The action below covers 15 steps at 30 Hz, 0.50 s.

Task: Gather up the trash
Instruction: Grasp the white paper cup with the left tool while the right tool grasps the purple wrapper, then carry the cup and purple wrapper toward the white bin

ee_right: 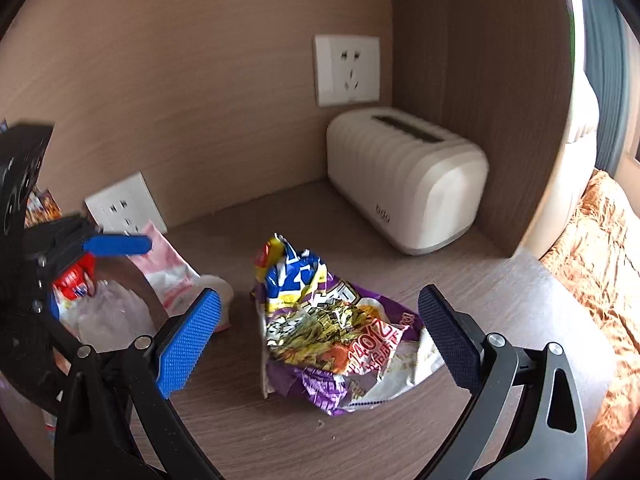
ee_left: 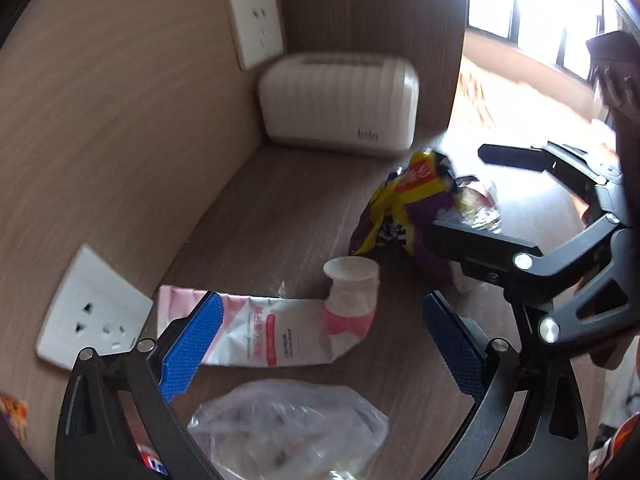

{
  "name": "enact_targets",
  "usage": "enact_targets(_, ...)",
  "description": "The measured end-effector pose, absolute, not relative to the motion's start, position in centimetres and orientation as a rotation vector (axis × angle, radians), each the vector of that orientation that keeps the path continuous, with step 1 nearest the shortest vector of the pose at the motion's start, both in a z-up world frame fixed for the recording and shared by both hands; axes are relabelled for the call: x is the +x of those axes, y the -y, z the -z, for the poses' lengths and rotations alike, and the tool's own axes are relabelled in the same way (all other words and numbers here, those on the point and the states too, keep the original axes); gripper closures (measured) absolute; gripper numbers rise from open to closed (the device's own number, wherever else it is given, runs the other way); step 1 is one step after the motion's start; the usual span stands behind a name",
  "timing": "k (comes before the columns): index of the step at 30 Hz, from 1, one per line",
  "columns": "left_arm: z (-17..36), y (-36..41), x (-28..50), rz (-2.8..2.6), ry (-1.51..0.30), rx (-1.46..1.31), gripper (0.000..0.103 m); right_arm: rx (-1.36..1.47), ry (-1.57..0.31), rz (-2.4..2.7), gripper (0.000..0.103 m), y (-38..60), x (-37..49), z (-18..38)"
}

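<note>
Both claws are spread wide with nothing between their blue ribbed pads. The right claw (ee_right: 318, 338) hangs over the crumpled purple-and-yellow snack bag (ee_right: 332, 328), which lies on the brown wood-grain counter (ee_right: 480, 304) roughly in the middle of the alcove, its pads to either side of the bag but apart from it. The left claw (ee_left: 320, 344) sits further left, above the flattened pink-and-white pouch with a wide white screw spout (ee_left: 280, 328); that pouch lies on its side on the counter, spout end pointing toward the snack bag and its flat end reaching toward the low white wall socket (ee_left: 92, 312). Just in front of the pouch, nearer the left claw's base, rests a crumpled clear plastic bag (ee_left: 288, 428). From the right wrist view a small red-and-blue wrapper (ee_right: 74, 280) shows beside that clear plastic, partly hidden by the left claw's black frame.

At the back corner stands a cream ribbed tissue box with a slot on top (ee_right: 404, 176), touching the side panel, with a second white wall socket (ee_right: 347, 70) on the wall above it. Off the counter's right edge lies orange patterned fabric (ee_right: 600, 260).
</note>
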<state>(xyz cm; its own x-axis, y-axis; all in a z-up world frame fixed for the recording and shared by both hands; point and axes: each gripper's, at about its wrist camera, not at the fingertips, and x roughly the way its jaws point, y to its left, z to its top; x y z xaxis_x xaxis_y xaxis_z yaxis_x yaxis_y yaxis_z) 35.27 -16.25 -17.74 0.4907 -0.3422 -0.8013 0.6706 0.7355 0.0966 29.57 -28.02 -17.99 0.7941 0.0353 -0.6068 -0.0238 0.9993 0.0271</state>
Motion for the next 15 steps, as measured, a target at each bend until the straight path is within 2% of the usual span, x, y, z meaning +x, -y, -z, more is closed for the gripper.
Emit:
enact_targets(3,18.7,17.5,36.1,0.642,-0.895,0.507,0.022,0.009,-0.687,-0.026,0.005,28.1,30.6,18.7)
enact_targets(5,19.7,18.2,36.4,0.641,-0.927,0.544,0.046,0.004,-0.703,-0.023,0.005,28.1,31.0,19.1)
enact_targets(6,20.1,18.5,36.4,0.652,-0.936,0.554,0.048,0.002,-0.713,-0.024,0.005,28.0,31.2,19.4)
enact_targets(7,20.1,18.6,36.4,0.661,-0.937,0.553,0.056,0.0,-0.72,-0.025,0.005,28.0,31.3,19.6)
enact_targets(9,20.1,18.8,36.2,0.671,-0.931,0.56,0.062,0.005,-0.725,-0.029,0.009,27.9,31.4,19.9)
enact_targets(10,20.1,19.0,35.9,0.676,-0.921,0.565,0.066,0.013,-0.737,-0.033,0.026,28.0,31.5,20.1)
enact_targets(11,20.2,19.1,35.5,0.68,-0.913,0.565,0.072,0.003,-0.753,-0.025,0.035,27.9,31.6,20.4)
enact_targets(12,20.2,18.9,35.0,0.679,-0.905,0.568,0.075,0.0,-0.756,-0.034,0.038,27.7,31.6,20.6)
enact_targets(14,20.1,19.0,34.3,0.666,-0.881,0.576,0.074,-0.002,-0.751,-0.051,0.054,27.5,31.5,20.6)
enact_targets(15,19.9,18.9,33.9,0.669,-0.876,0.557,0.075,-0.005,-0.746,-0.05,0.057,27.4,31.4,20.4)
